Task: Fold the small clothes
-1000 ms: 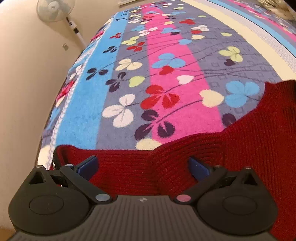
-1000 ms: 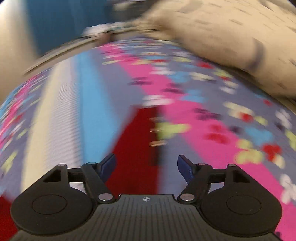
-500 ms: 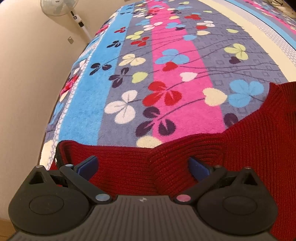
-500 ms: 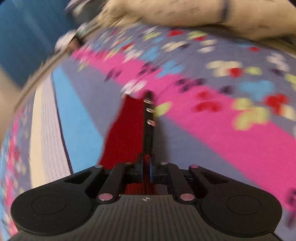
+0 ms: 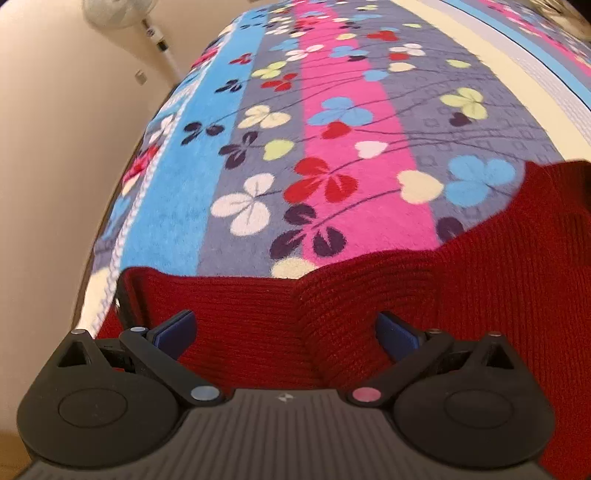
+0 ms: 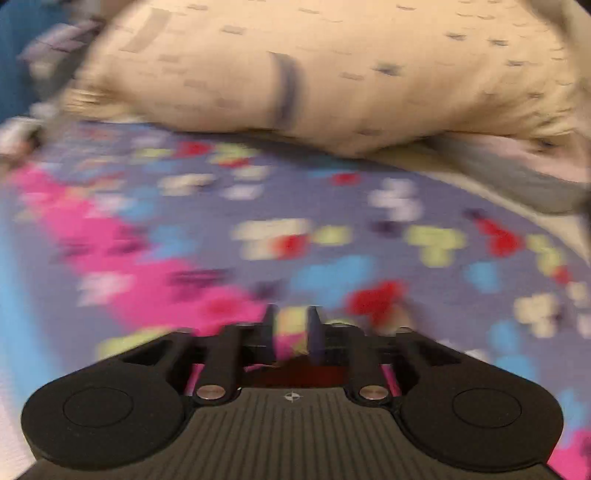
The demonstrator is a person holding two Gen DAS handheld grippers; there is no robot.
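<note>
A dark red knitted garment [image 5: 480, 295] lies on the flowered blanket [image 5: 332, 129], spread across the near and right part of the left wrist view. My left gripper [image 5: 284, 328] hovers just over its near fold, open wide, with nothing pinched between the blue pads [image 5: 177, 326]. The right wrist view is blurred by motion. There my right gripper [image 6: 291, 325] shows a narrow gap and its jaws are opening. Blanket shows through the gap at the tips, and a small patch of red fabric [image 6: 295, 373] sits low between the finger bases.
A large beige pillow [image 6: 314, 74] lies at the far end of the bed in the right wrist view. The bed's left edge [image 5: 110, 229] drops to a cream wall, where a standing fan [image 5: 114, 14] stands.
The right gripper closed on the garment's edge, then swung round towards the pillow, and its jaws have parted a little. The left gripper has stayed open over the red fold.
</note>
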